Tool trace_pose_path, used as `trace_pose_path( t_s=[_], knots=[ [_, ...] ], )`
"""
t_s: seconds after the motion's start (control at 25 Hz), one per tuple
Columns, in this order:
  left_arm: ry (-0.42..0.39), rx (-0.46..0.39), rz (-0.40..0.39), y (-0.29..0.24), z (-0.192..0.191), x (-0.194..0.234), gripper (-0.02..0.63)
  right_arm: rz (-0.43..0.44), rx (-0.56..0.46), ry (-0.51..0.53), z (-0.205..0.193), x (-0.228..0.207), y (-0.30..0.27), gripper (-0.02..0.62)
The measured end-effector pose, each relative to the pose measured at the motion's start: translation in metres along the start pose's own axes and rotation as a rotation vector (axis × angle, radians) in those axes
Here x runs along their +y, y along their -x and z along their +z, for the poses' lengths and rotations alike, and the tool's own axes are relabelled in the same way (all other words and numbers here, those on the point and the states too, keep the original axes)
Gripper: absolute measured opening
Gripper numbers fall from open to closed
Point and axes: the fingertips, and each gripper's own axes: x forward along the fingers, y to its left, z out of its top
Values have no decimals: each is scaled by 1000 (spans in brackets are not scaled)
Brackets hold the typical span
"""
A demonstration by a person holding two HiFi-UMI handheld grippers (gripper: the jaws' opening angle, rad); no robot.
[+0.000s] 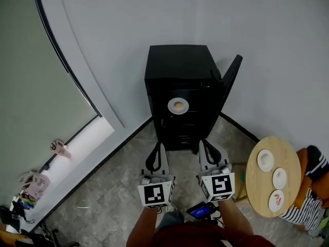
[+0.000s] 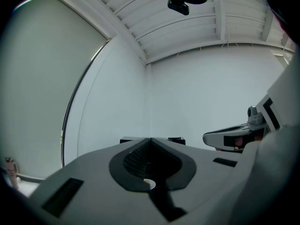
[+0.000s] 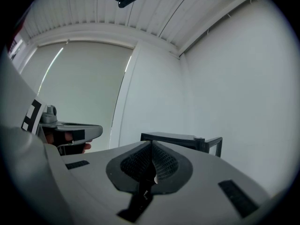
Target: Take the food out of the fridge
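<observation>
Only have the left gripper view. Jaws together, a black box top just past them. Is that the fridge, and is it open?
Observer: Yes. The head view shows the black fridge with its door swung open to the right.
Operator: Any food visible inside?
Observer: One white plate on an upper shelf, with a round yellowish-brown item in the middle of it.
Operator: Anywhere to set it down?
Observer: A round wooden table stands on the floor to the right of the fridge. Three small plates are already on it.
</observation>
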Motion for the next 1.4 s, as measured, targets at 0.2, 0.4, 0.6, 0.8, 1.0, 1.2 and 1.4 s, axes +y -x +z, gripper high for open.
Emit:
trace_pose_path(
  t_s=[0.2,0.4,0.6,0.8,1.0,1.2,1.4],
  knots=[
    [10,-5,-27,-16,-4,17,14,-19,2,24,4,8,-16,22],
    [5,5,-41,-29,-11,19,14,-33,6,21,0,0,-27,21],
    [-11,12,-30,-47,-16,14,14,-26,0,-2,-7,-19,-44,21],
    [-14,11,-7,-71,-21,1,14,-4,2,-7,-12,-43,-58,21],
    [-18,-2,6,-94,-21,-16,14,21,-2,-3,-16,-66,-69,22],
    [-20,-19,11,-106,-20,-27,14,40,7,-4,-26,-79,-73,21],
    [-31,-14,-8,-109,-26,-22,14,35,18,9,-34,-79,-81,21]
  ],
)
